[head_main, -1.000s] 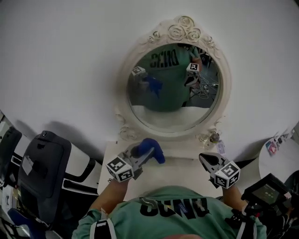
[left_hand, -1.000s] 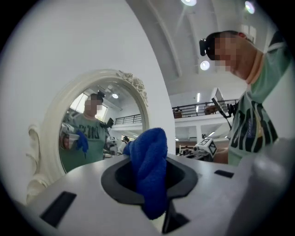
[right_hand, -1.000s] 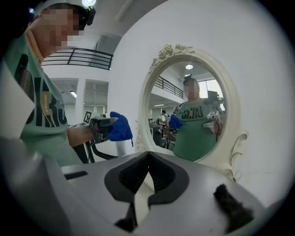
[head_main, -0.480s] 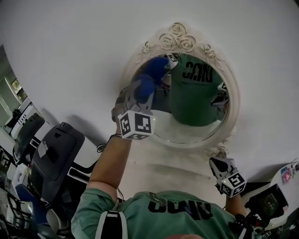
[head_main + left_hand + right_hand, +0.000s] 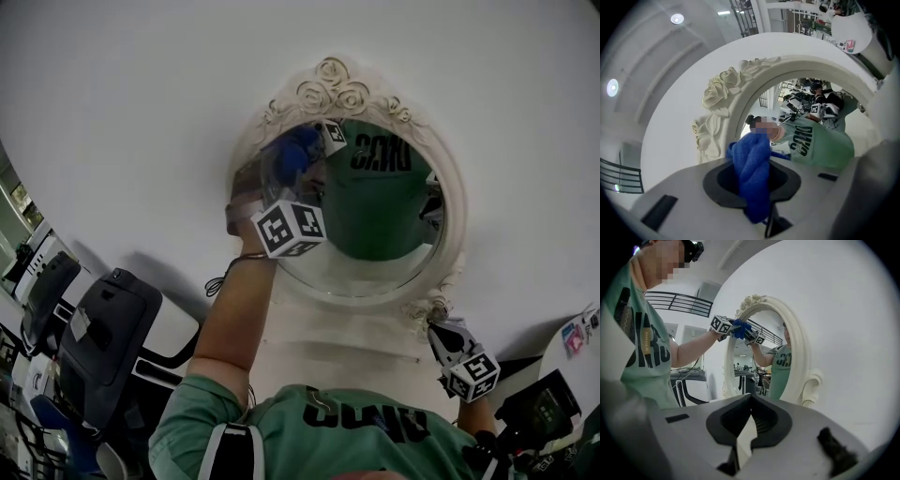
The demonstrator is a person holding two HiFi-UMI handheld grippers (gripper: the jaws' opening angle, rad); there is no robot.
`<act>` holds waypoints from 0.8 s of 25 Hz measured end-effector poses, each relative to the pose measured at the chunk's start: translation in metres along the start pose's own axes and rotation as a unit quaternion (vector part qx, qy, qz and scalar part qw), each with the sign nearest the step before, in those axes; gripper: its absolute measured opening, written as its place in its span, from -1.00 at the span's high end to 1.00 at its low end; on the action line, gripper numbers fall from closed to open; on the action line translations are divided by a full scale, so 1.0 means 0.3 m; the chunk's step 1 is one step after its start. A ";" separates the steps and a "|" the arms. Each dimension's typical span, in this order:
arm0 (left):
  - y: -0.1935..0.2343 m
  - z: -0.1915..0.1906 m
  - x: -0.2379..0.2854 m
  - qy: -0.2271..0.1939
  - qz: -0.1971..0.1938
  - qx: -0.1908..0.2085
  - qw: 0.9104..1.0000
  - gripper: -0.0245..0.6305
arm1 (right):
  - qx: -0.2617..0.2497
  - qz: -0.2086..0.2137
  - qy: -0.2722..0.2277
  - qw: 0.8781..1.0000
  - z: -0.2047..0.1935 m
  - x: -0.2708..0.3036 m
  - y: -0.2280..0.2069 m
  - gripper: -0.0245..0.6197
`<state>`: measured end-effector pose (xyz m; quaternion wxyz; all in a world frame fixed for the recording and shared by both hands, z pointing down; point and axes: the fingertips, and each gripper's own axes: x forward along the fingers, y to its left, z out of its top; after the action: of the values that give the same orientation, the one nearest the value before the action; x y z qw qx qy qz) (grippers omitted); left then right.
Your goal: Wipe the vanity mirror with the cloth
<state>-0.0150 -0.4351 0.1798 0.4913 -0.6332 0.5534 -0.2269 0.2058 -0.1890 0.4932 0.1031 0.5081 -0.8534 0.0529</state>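
A person in a green shirt (image 5: 328, 427) raises the left gripper (image 5: 279, 178) to the upper left of an oval mirror (image 5: 375, 234), its jaws pinching a blue cloth (image 5: 295, 155). The cloth sits at the glass just under the cream frame (image 5: 333, 84) of carved roses. In the right gripper view it meets its own reflection there. In the left gripper view the cloth hangs in a bunched fold between the jaws and sticks out past their tips, with the roses of the frame just to the left.

The right gripper (image 5: 444, 334) is held low at the right, beside the lower right scroll of the frame and well apart from the cloth. Its jaws are pressed together at the tips with nothing between them.

The mirror hangs on a plain white wall (image 5: 141, 112) above a pale bench (image 5: 323, 352). The glass gives back the green shirt and both marker cubes. A dark chair (image 5: 98, 342) stands at the near left
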 end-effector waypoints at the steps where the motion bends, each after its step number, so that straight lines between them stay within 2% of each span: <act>1: 0.004 0.005 0.001 0.001 0.003 -0.007 1.000 0.64 | 0.001 -0.005 0.001 1.000 0.002 -0.006 -0.007 0.89; 4: 0.015 0.047 0.004 -0.003 0.013 -0.016 1.000 0.64 | -0.001 -0.011 0.006 1.000 0.000 -0.015 -0.026 0.89; 8: 0.009 0.191 0.021 -0.027 0.014 0.003 1.000 0.65 | -0.004 -0.010 0.001 1.000 0.003 -0.016 -0.040 0.89; 13: -0.096 0.423 0.027 -0.071 0.004 0.066 0.995 0.67 | -0.002 -0.013 0.000 1.000 -0.025 -0.039 -0.059 0.89; 20: -0.339 0.629 -0.021 -0.132 -0.031 0.146 0.980 0.68 | 0.013 -0.035 -0.002 0.999 -0.035 -0.074 -0.092 0.89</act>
<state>0.1888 -0.3691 0.1921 0.6397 -0.5958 0.4250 -0.2349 0.2415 -0.1811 0.4980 0.0967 0.5393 -0.8344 0.0590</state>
